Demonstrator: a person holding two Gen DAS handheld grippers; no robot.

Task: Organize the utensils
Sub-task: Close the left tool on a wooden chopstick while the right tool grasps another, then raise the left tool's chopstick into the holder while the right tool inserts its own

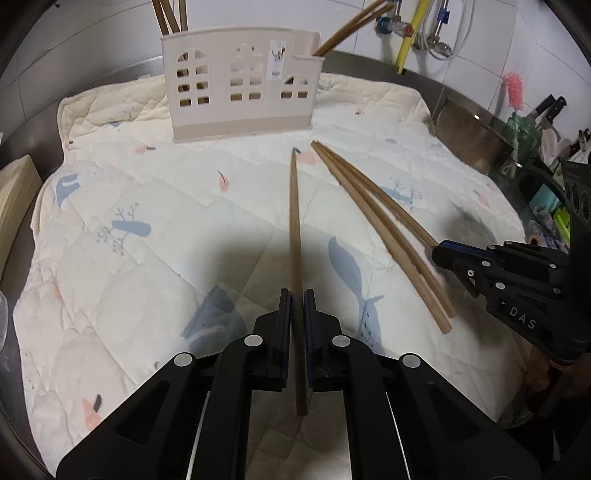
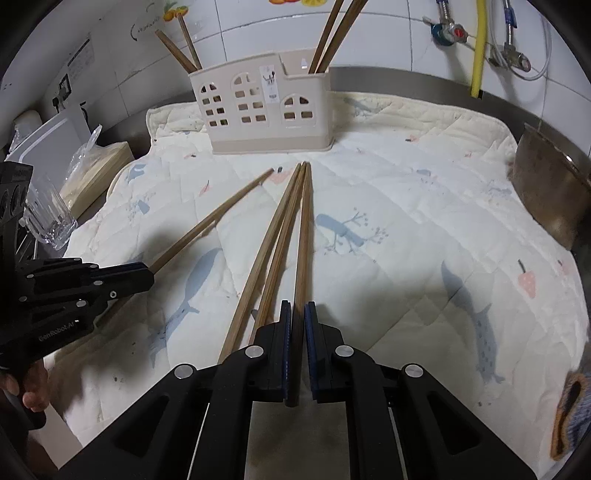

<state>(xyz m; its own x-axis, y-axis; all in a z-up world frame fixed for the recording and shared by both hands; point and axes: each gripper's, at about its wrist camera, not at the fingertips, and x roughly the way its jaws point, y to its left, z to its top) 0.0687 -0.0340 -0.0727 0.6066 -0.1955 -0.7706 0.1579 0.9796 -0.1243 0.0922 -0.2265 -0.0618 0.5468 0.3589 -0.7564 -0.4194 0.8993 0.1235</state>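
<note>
A beige utensil holder (image 1: 240,86) (image 2: 264,110) with window cut-outs stands at the far side of a quilted mat, with wooden chopsticks standing in its left (image 1: 170,16) and right (image 2: 332,33) compartments. My left gripper (image 1: 297,306) is shut on one wooden chopstick (image 1: 294,229) that points toward the holder. My right gripper (image 2: 298,317) is shut on another chopstick (image 2: 303,236). Two loose chopsticks (image 2: 273,243) lie on the mat just left of it, their tips touching its tip. The right gripper shows in the left wrist view (image 1: 443,251), the left gripper in the right wrist view (image 2: 144,275).
The quilted mat (image 1: 147,229) with whale prints covers a steel counter. A metal pot (image 2: 546,192) sits at the right edge. A drinking glass (image 2: 48,218) and a wooden board (image 2: 99,170) sit at the left. Pipes and a yellow hose (image 2: 478,44) run along the tiled wall.
</note>
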